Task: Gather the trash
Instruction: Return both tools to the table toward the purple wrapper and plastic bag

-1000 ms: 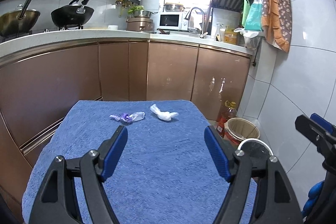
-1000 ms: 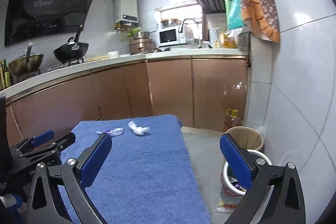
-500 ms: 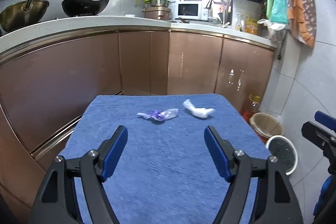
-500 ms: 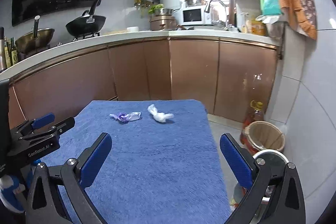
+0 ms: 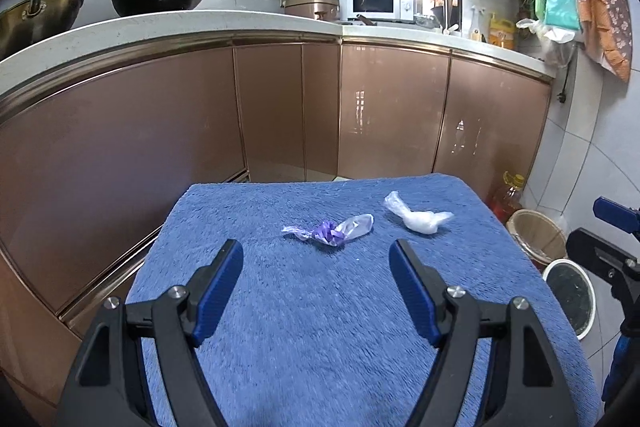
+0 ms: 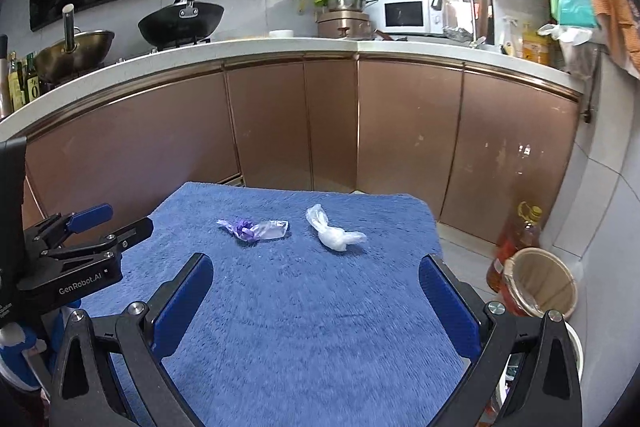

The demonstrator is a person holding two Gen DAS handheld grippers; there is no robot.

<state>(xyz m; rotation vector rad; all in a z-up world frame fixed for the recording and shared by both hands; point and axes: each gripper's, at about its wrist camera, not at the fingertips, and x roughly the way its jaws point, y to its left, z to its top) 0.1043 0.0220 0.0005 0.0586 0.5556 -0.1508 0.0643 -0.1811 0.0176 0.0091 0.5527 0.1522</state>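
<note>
Two bits of trash lie on a blue towel-covered table (image 5: 320, 327): a purple and clear wrapper (image 5: 330, 228) and a crumpled white plastic piece (image 5: 416, 215). They also show in the right wrist view, the wrapper (image 6: 253, 228) left of the white piece (image 6: 334, 233). My left gripper (image 5: 316, 259) is open and empty, just short of the wrapper. My right gripper (image 6: 316, 275) is open and empty above the table's near half, short of the white piece. The left gripper also shows in the right wrist view (image 6: 80, 247).
A tan wicker bin (image 6: 540, 283) and a white bin (image 5: 570, 293) stand on the floor right of the table, next to an oil bottle (image 6: 520, 239). Copper kitchen cabinets (image 5: 280, 115) run behind the table. A tiled wall is at the right.
Both grippers have swung left and moved forward over the table, so the trash now sits nearer and more centred between the fingers. Both stayed open.
</note>
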